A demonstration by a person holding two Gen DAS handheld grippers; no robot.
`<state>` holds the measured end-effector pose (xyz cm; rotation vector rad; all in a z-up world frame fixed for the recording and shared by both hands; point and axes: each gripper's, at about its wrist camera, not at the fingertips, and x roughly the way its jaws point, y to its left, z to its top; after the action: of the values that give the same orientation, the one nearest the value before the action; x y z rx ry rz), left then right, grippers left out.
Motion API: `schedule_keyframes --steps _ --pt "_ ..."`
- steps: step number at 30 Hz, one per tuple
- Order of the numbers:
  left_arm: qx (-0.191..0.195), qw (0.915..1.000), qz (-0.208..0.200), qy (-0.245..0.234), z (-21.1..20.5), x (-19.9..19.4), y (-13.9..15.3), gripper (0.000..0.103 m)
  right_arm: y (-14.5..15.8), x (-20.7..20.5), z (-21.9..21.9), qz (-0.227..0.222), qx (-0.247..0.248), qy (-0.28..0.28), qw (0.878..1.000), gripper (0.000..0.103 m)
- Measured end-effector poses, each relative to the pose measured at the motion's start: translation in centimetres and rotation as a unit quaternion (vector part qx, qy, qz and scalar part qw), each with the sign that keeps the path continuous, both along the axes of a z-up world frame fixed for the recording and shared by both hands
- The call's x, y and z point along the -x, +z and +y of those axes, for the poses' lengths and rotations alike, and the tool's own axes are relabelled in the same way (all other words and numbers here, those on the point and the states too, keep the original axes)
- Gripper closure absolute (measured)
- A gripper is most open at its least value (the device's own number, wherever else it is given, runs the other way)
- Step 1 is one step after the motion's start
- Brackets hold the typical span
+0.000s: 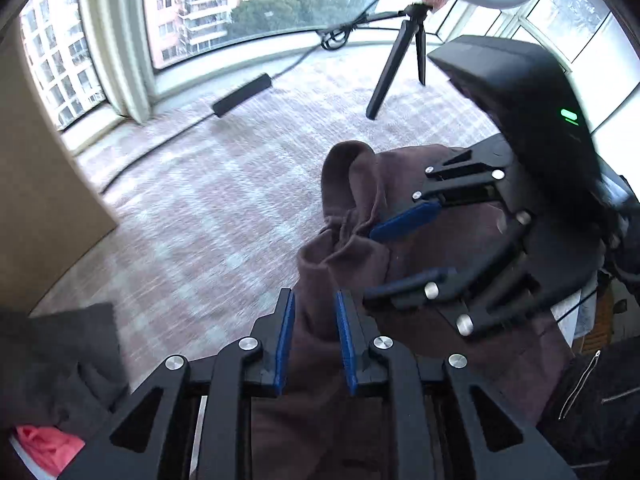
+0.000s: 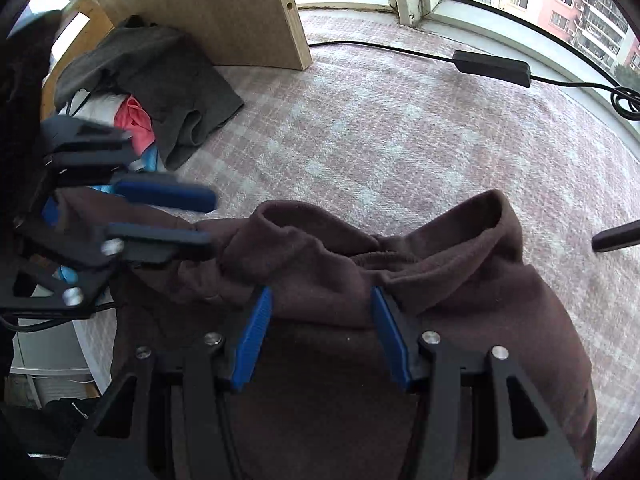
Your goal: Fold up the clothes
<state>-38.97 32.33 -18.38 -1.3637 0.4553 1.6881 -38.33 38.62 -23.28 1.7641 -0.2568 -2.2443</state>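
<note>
**Brown fleece slack between two tools**

Blue pads of the left tool (image 1: 314, 340) sit nearest the lens, a narrow gap between them with a fold of the brown garment (image 1: 440, 240) running up through it; the fabric fills the gap, but whether the pads press it I cannot tell. From the right wrist view, the right tool (image 2: 322, 336) stands about half spread with a thick bunched band of the same garment between its pads, apparently gripped there.

That garment hangs and drapes just above the checked pink carpet (image 2: 400, 128), close to the person, its ribbed opening gaping towards the window. It reads as soft, thick fleece: limp, fairly light, not slippery, nothing to break. It will sag and crumple wherever unsupported, so the sensible holds are the firmer edges, the ribbed hem or a seam, taken at two well-separated points and pulled taut before laying flat.

Far left, a heap of other clothes (image 2: 160, 76) waits beside a wooden board (image 2: 224, 8).
</note>
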Motion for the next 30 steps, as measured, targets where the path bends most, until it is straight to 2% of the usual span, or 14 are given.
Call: schedule_keyframes --steps 2,4,6,8,11,12,15,17,19,21,22,24,25,30 --pt "0.014 0.9997 -0.011 -0.015 1.4 0.0 -1.1 0.082 0.6 -0.8 0.8 0.013 -0.004 -0.01 1.0 0.051" --pt "0.027 0.9994 -0.004 -0.023 1.8 -0.2 -1.4 0.098 1.2 -1.6 1.6 0.025 -0.008 -0.02 0.999 0.051" --pt "0.024 0.9995 0.007 -0.02 1.4 0.0 -1.2 0.099 2.1 -2.5 2.8 0.042 -0.012 -0.035 0.998 0.051" --pt "0.008 0.9998 0.018 0.002 0.3 1.0 -0.2 0.099 3.1 -3.9 4.9 0.063 -0.024 -0.062 0.996 0.051" --pt "-0.013 0.9982 0.046 0.038 -1.6 3.3 0.9 0.099 2.5 -5.2 8.2 0.052 -0.081 -0.102 0.99 0.051" --pt "0.0 0.9956 0.07 0.063 -2.2 4.5 0.7 0.099 1.6 -5.4 9.1 0.034 -0.095 -0.113 0.988 0.051" --pt "0.068 0.9784 0.132 0.144 -2.4 8.3 -1.7 0.101 -0.9 -5.3 10.4 -0.004 -0.108 -0.128 0.986 0.051" --pt "0.077 0.97 0.162 0.164 -2.9 9.3 -1.7 0.101 -2.3 -5.2 10.7 -0.021 -0.118 -0.128 0.984 0.051" --pt "0.036 0.9746 0.132 0.177 -3.9 9.9 -0.6 0.098 -2.8 -5.0 10.1 -0.021 -0.137 -0.114 0.984 0.049" --pt "0.011 0.9829 0.105 0.151 -3.8 9.7 0.1 0.094 -2.8 -4.8 9.5 -0.023 -0.151 -0.102 0.983 0.047" --pt "0.01 0.9867 0.098 0.13 -3.4 9.3 0.2 0.092 -2.8 -4.7 9.4 -0.025 -0.155 -0.098 0.983 0.047" --pt "0.013 0.9916 0.081 0.1 -2.5 8.7 -0.2 0.08 -2.7 -4.5 9.5 -0.029 -0.156 -0.093 0.983 0.047" --pt "0.018 0.9938 0.068 0.086 -2.1 8.5 -0.7 0.078 -2.6 -4.4 9.7 -0.029 -0.156 -0.097 0.983 0.047" --pt "0.051 0.9961 0.041 0.058 -1.5 7.2 -2.9 0.078 -1.3 -4.9 10.3 -0.004 -0.188 -0.103 0.977 0.047"
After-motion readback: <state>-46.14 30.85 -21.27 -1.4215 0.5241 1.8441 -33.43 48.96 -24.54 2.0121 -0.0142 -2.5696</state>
